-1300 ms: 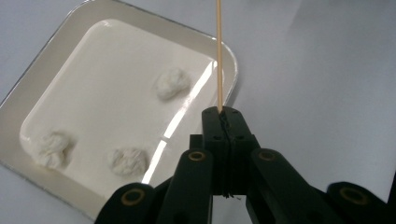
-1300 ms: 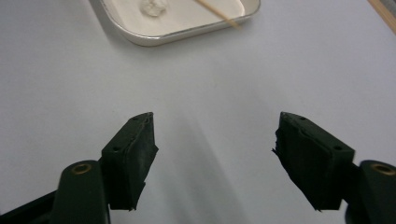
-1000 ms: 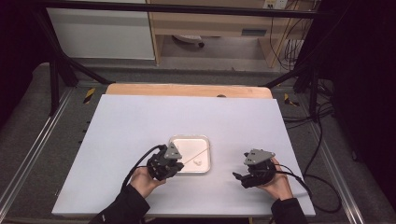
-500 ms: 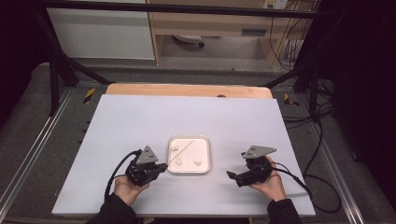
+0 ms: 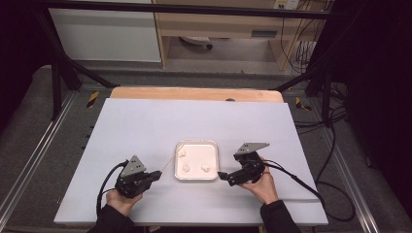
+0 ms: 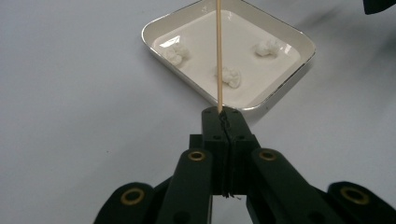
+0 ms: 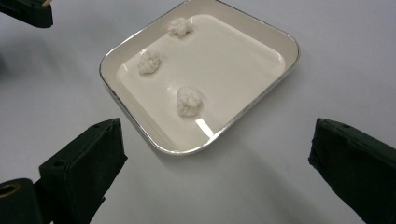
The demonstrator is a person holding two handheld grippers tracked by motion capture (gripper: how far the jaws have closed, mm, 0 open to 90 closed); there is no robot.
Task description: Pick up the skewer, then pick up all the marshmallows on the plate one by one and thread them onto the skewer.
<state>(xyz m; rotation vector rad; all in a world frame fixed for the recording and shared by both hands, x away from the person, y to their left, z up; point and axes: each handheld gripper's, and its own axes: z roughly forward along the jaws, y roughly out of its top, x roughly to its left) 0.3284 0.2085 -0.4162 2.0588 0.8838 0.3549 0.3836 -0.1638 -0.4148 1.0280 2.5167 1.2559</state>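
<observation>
A white square tray (image 5: pixel 212 145) sits at the table's front middle and holds three white lumps (image 5: pixel 186 169). My left gripper (image 5: pixel 156 174) is left of the tray, shut on a thin wooden stick (image 5: pixel 170 160) that slants up over the tray's left rim. In the left gripper view the stick (image 6: pixel 218 56) rises from the closed jaws across the tray (image 6: pixel 280 88) and its lumps (image 6: pixel 229 77). My right gripper (image 5: pixel 224 176) is at the tray's right front corner. Its jaws (image 7: pixel 219 168) stand wide open before the tray (image 7: pixel 280 70), with the nearest lump (image 7: pixel 189 101) ahead.
The pale sheet (image 5: pixel 145 121) covers the table, with a wooden strip (image 5: pixel 194 93) at its far edge. Cables (image 5: pixel 301 182) trail from both grippers. The left gripper's tip (image 7: pixel 28 11) shows at the right gripper view's top left corner.
My left gripper has drawn back to the left, away from the tray, with the stick in it. My right gripper has shifted left, closer to the tray.
</observation>
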